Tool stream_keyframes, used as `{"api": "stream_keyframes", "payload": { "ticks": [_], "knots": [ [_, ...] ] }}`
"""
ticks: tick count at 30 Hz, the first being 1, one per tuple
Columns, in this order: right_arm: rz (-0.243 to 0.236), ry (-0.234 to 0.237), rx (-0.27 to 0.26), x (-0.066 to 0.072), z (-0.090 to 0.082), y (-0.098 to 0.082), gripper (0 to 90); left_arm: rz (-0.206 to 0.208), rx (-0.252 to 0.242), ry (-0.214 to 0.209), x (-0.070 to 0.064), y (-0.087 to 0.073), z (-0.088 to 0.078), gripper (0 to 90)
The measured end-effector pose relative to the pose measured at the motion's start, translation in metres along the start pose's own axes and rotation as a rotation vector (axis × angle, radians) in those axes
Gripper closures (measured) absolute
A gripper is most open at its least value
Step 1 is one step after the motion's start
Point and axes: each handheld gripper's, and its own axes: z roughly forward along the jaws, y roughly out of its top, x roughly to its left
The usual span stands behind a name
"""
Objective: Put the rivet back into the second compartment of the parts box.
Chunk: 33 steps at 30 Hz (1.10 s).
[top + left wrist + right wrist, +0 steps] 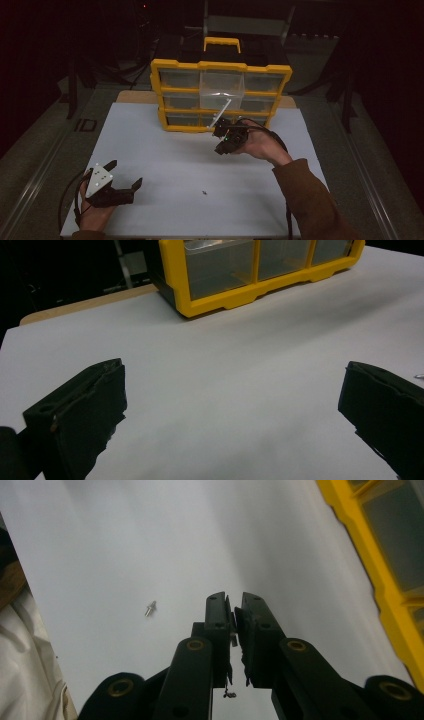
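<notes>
Right claw [234,611] nearly closed, pinching a small metal part [233,640]; left claw [122,181] wide open, empty, over the white tabletop [165,155].

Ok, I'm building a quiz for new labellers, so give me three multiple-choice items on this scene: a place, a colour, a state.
1. Where does the small screw lie?
A on the white table
B in a drawer
C on the organiser's handle

2. What colour is the organiser frame?
A red
B yellow
C blue

3. How do the jaws of the left hand-held gripper stand?
A shut
B wide apart
C closed on a screw

Answers: 1 A, it lies loose on the white table. 2 B, yellow bars edge the drawers. 3 B, bare table shows between them.
</notes>
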Motion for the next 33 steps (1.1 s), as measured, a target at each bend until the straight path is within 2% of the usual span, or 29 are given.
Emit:
{"api": "stream_keyframes", "payload": {
  "ticks": [33],
  "knots": [
    [-0.018,-0.025,-0.071,-0.014,-0.041,0.015,82.5,-0.001,-0.003,0.001,0.000,0.000,0.000,0.0]
  ]
}}
